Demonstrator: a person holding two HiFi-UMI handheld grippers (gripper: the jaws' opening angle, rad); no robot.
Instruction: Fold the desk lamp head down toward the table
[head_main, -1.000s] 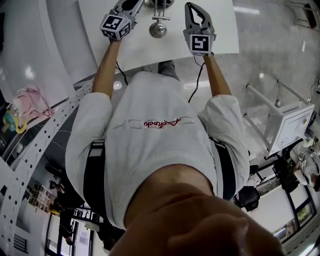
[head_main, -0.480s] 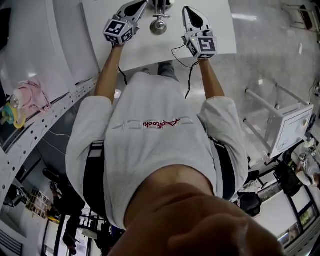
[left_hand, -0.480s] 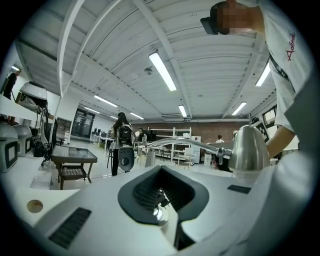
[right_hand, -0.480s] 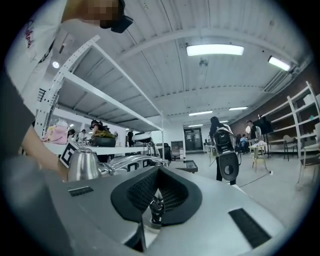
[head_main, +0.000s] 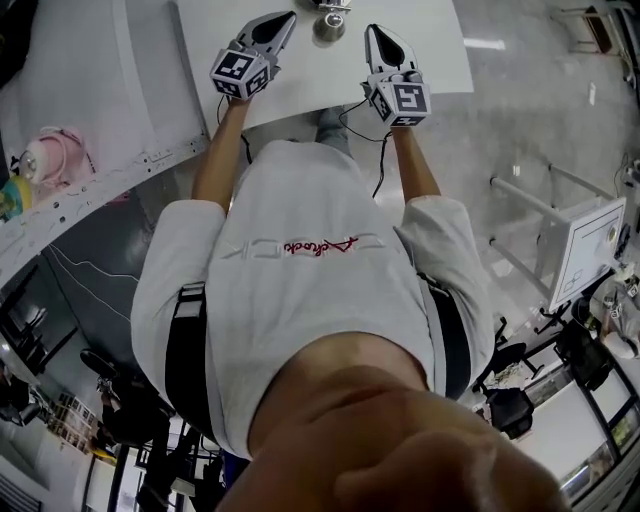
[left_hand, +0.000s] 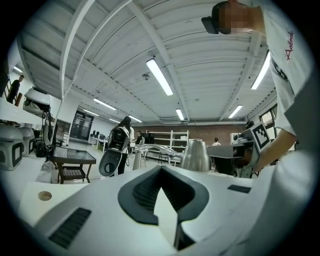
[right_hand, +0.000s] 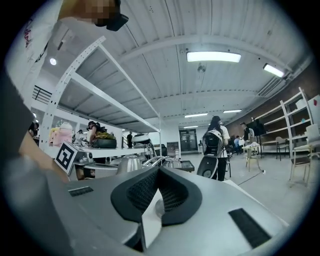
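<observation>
The desk lamp shows only as a shiny metal part (head_main: 328, 24) at the far edge of the white table (head_main: 440, 55) in the head view. The same metal piece rises beyond the jaws in the left gripper view (left_hand: 195, 156) and in the right gripper view (right_hand: 129, 163). My left gripper (head_main: 287, 17) lies left of it and my right gripper (head_main: 372, 31) right of it, both near the table's front edge and apart from the lamp. Both point level and are shut with nothing held, as their own views show for the left gripper (left_hand: 160, 170) and the right gripper (right_hand: 159, 171).
A white shelf rack with a pink object (head_main: 48, 160) runs along the left. A white frame stand (head_main: 585, 240) is on the floor at right. Across the room stand a person with a backpack (left_hand: 120, 141) and a small dark table (left_hand: 73, 159).
Both grippers drew back from beside the lamp toward the table's near edge. The right gripper rolled. The lamp slid toward the top edge of the head view.
</observation>
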